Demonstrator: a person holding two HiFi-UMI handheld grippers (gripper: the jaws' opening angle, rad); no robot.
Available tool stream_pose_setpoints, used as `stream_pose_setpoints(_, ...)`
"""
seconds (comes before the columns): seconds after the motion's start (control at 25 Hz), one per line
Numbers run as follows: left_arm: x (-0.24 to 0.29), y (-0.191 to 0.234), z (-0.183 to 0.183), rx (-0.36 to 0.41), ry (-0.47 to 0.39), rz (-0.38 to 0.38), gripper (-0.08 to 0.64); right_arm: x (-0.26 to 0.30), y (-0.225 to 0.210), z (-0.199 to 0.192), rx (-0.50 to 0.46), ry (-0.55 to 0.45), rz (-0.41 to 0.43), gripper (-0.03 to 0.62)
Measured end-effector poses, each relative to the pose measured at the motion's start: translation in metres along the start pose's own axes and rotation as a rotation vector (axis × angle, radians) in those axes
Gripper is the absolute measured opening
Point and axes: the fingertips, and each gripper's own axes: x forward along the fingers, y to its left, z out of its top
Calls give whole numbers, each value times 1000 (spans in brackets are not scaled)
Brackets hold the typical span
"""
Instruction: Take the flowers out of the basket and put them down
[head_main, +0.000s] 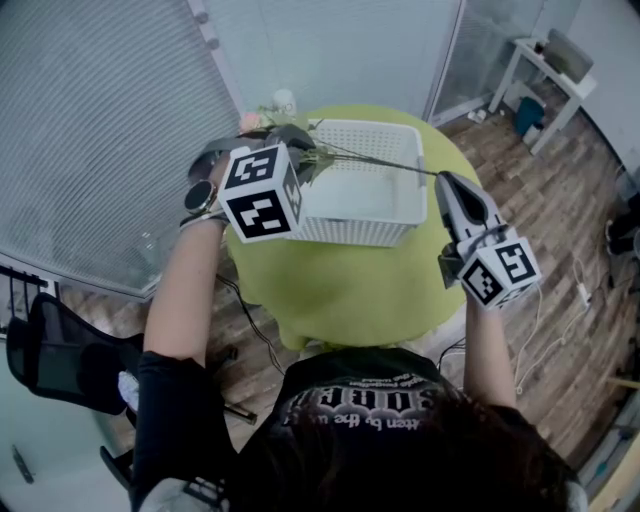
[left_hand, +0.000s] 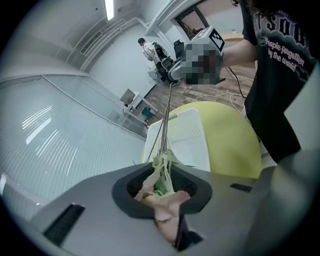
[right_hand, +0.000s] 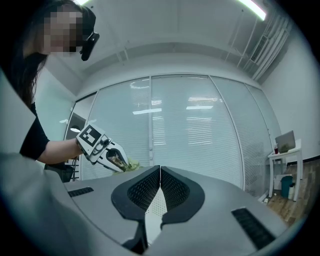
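Pinching limp pale flowers (left_hand: 162, 200) over perforated basket (head_main: 360, 228)

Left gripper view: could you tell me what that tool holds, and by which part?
The left tool holds the flowers by their blossom end, stems pointing away.

Your left gripper (head_main: 294, 148) points forward and down over the table's far left edge, its marker cube facing up, and its jaws are clamped on the flowers (left_hand: 165, 201). Your left forearm (head_main: 183, 290) reaches forward, nearly straight. Your right gripper (head_main: 445, 183) is held roughly level near the table's right edge, jaws pressed together where the stem ends meet their tip. Your right forearm (head_main: 489, 352) stays close to your body. The two grippers are well apart.
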Motion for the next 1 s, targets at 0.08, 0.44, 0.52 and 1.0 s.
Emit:
stream_pose_setpoints(0.08,-4,-3,1,0,-1,-1,60,-3,3,0,0,-1,1,29)
stream_pose_setpoints(0.44,-23,-19,-1,-11,-15,2,67,-11,20,4,-9,-13,1,29)
stream_pose_setpoints(0.52,-28,-21,-1,-9,-15,8,67,-14,23,5,-15,-16,1,29)
stream_pose_setpoints(1.0,-61,-66,-9,-7,-44,-1,69,-39,63,1,-35,-5,-26,29)
